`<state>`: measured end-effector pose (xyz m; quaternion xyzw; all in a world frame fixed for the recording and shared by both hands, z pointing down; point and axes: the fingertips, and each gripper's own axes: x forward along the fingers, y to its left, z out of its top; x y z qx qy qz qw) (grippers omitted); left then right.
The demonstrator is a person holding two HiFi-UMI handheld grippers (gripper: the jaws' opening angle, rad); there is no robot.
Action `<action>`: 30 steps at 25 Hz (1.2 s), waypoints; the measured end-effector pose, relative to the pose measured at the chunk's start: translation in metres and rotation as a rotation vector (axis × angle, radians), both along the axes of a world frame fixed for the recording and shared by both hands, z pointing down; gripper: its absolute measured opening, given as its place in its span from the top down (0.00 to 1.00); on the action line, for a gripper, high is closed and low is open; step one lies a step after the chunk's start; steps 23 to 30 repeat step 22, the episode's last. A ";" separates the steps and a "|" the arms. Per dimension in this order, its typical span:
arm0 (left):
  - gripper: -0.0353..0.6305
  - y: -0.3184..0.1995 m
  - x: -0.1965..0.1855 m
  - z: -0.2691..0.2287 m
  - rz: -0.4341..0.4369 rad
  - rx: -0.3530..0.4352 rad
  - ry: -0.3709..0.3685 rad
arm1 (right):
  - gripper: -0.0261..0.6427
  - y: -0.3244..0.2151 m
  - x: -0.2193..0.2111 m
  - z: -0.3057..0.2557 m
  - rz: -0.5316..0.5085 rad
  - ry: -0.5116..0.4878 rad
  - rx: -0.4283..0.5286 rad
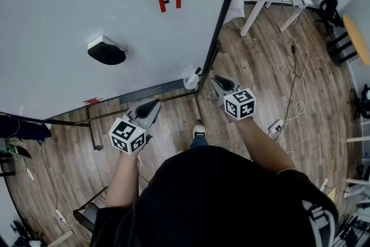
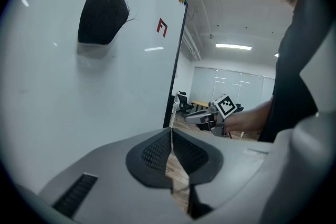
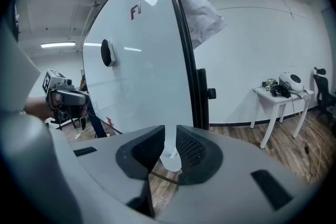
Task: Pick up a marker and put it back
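Your right gripper (image 1: pixel 215 81) points at the lower right corner of the whiteboard (image 1: pixel 87 3), where a white cup (image 1: pixel 190 79) sits against the black frame (image 1: pixel 222 14). How the cup is fixed there I cannot tell. The 2 jaws stand apart with a moderate gap, the cup shows through this gap, and no pad presses on anything. A dark tip standing out of the cup I take for the marker (image 1: pixel 198 71), but it is small and I am not sure. With the marker in the cup, the scene fits a moment before it is taken out and equally a moment after it is returned. Your left gripper (image 2: pixel 171 136) is below the board's bottom edge, with its jaws closed together on nothing. The risk, I think, is the cup. It looks light, so a jaw that touches its rim or the frame may tip it or push it off the corner. Nothing stands between the right jaws and the cup. The black eraser (image 1: pixel 106 50) and the red mark (image 1: pixel 169 1) are on the board, well apart from the corner. The white table (image 1: pixel 254 6) and the floor cables (image 1: pixel 298 84) are to the right of the board, also well apart.
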<state>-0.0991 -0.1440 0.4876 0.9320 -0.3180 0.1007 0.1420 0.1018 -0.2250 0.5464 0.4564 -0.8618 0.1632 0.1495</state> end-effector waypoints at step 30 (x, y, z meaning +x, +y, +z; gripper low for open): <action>0.92 0.062 -0.016 -0.020 0.033 0.050 -0.033 | 0.95 0.086 -0.004 -0.020 0.006 -0.017 0.032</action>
